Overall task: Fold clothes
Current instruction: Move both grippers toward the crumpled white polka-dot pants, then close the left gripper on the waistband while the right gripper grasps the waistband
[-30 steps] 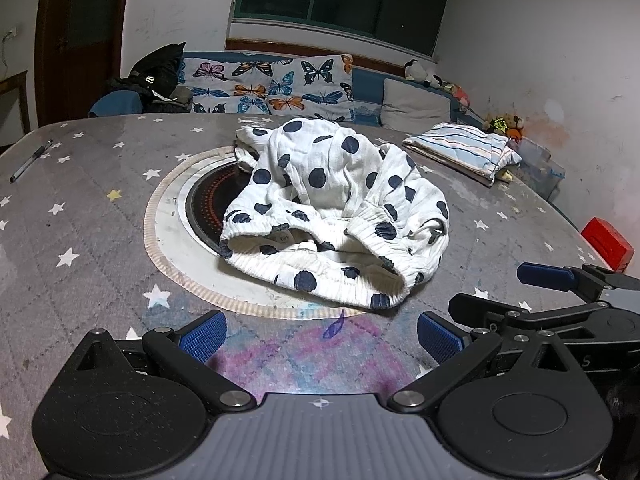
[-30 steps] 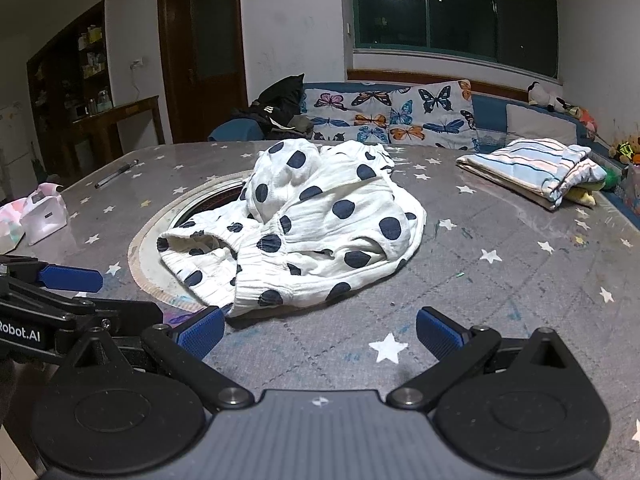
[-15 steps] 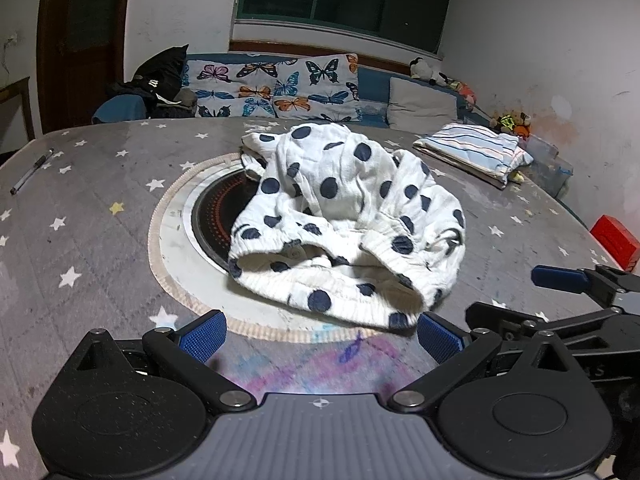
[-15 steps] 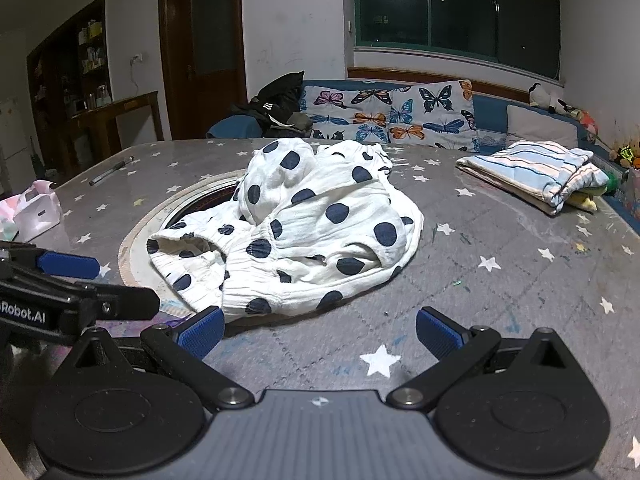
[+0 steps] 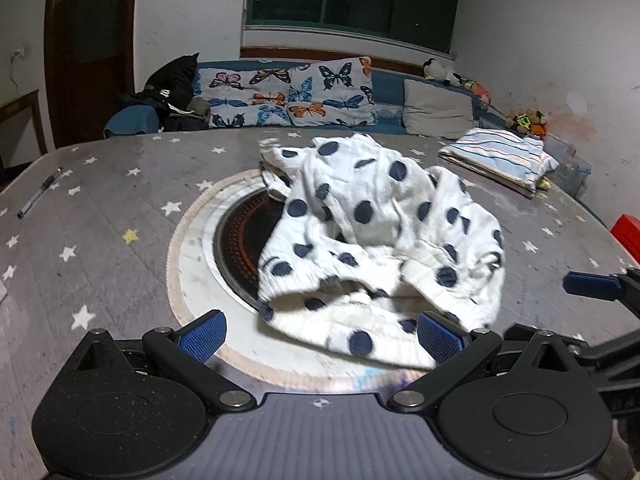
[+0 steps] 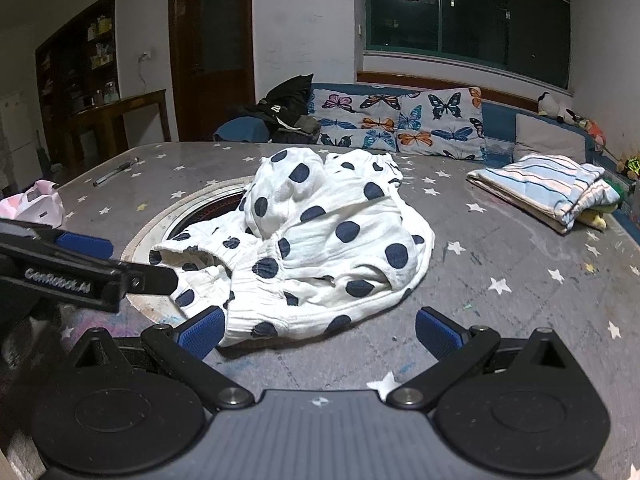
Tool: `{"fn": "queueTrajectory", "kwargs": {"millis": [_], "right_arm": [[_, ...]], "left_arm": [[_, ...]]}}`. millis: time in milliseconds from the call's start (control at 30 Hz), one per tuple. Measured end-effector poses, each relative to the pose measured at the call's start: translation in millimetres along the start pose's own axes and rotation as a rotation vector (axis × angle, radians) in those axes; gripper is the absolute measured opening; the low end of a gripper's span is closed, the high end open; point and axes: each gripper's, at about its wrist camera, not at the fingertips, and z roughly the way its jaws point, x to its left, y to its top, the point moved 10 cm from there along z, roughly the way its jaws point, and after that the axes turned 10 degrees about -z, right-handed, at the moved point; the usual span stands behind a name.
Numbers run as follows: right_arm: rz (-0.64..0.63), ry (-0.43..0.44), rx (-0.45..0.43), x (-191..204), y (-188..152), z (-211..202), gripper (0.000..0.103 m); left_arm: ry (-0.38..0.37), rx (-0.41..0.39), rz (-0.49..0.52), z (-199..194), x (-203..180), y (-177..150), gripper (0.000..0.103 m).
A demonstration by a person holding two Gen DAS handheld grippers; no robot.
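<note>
Both tongs (image 5: 320, 332) (image 6: 318, 330) (spread, empty) have neared the garment (image 5: 380, 240); only right view shows bag (image 6: 34, 204).

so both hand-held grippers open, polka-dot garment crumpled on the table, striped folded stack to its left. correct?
Not quite. In the right wrist view the striped folded stack lies to the right of the polka-dot garment, not the left. The rest holds: left hand-held gripper and right hand-held gripper are open, and the garment is crumpled on the table.
</note>
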Motion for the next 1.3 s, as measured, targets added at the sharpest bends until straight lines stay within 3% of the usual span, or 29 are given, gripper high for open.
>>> {"fn": "queueTrajectory", "kwargs": {"millis": [100, 367, 833, 1000, 1100, 1167, 1267, 1300], "right_arm": [[-0.011, 0.008, -0.001, 2.9, 3.5, 2.7, 0.102], [-0.043, 0.037, 0.001, 15.1, 13.0, 11.5, 0.097], [-0.092, 0.062, 0.035, 31.6, 19.1, 37.3, 0.081], [-0.093, 0.048, 0.071, 30.0, 12.7, 44.8, 0.069], [-0.088, 0.035, 0.078, 26.0, 10.3, 45.9, 0.061], [-0.08, 0.033, 0.082, 24.2, 8.7, 45.9, 0.051], [-0.073, 0.024, 0.078, 21.6, 7.9, 42.6, 0.043], [-0.073, 0.017, 0.074, 20.2, 8.0, 40.8, 0.042]], "left_arm": [[0.016, -0.006, 0.007, 5.3, 6.9, 6.1, 0.102], [0.022, -0.008, 0.067, 20.9, 14.9, 18.1, 0.081], [0.011, 0.021, 0.208, 44.1, 13.4, 13.9, 0.08], [0.021, 0.018, 0.255, 52.9, 15.1, 15.8, 0.075], [-0.002, 0.022, 0.257, 56.0, 13.3, 16.3, 0.06], [-0.036, 0.027, 0.263, 55.7, 8.8, 15.3, 0.037], [-0.057, 0.019, 0.272, 52.0, 4.3, 14.1, 0.014], [-0.065, 0.018, 0.266, 49.8, 4.3, 14.3, 0.012]]}}
